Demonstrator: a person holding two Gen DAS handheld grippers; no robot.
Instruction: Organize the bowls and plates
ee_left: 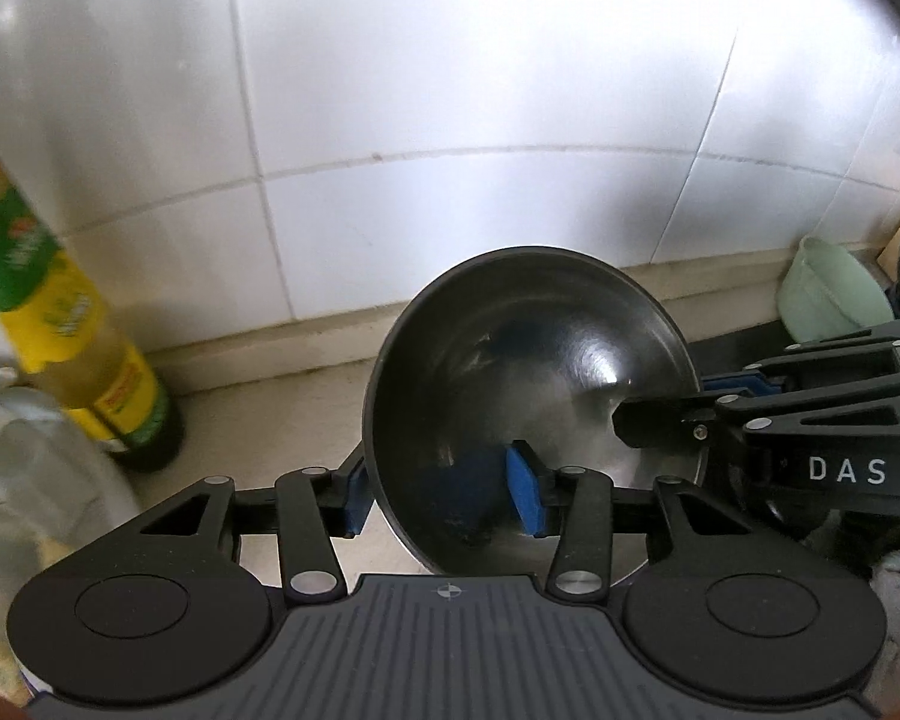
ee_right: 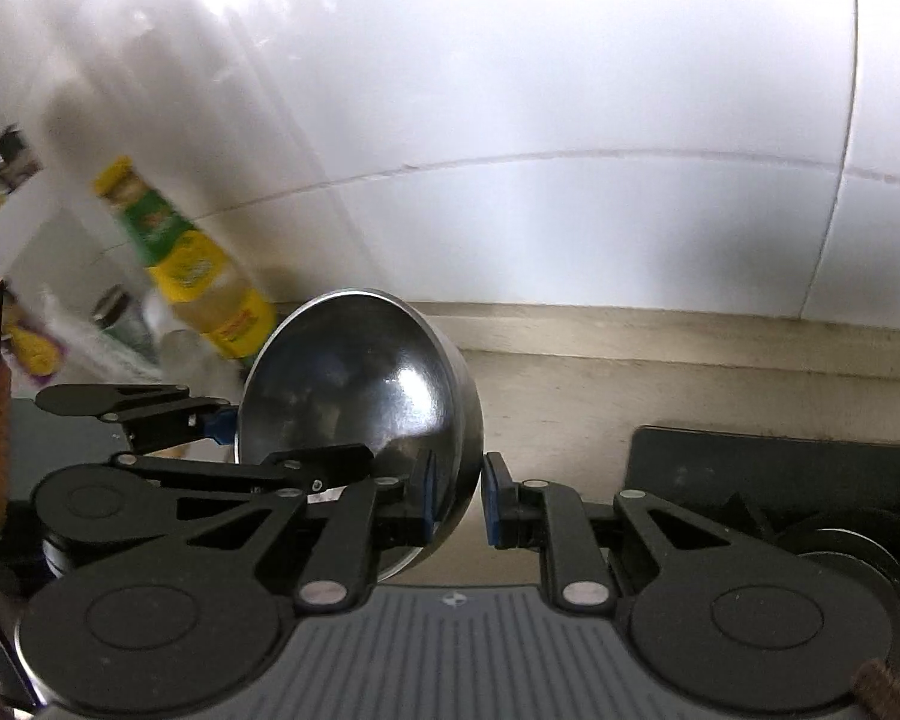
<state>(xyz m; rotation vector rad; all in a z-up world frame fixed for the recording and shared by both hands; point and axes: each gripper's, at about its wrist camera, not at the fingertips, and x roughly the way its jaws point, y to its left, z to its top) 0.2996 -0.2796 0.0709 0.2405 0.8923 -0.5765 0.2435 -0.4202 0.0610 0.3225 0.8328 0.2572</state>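
A steel bowl (ee_left: 528,384) is held tilted above the beige counter, its hollow facing the left wrist camera. My left gripper (ee_left: 444,495) straddles the bowl's near-left rim, one blue pad outside, one inside, with a gap to the wall. My right gripper (ee_left: 678,402) comes in from the right and holds the bowl's right rim. In the right wrist view the bowl (ee_right: 354,396) shows with its rim between my right gripper's (ee_right: 457,495) pads, and my left gripper (ee_right: 216,420) reaches it from the left.
A yellow-green oil bottle (ee_left: 60,312) stands at the left by the white tiled wall, with jars and packets (ee_right: 114,324) beside it. A pale green bowl (ee_left: 834,294) sits at the far right. A black stove top (ee_right: 780,468) lies to the right.
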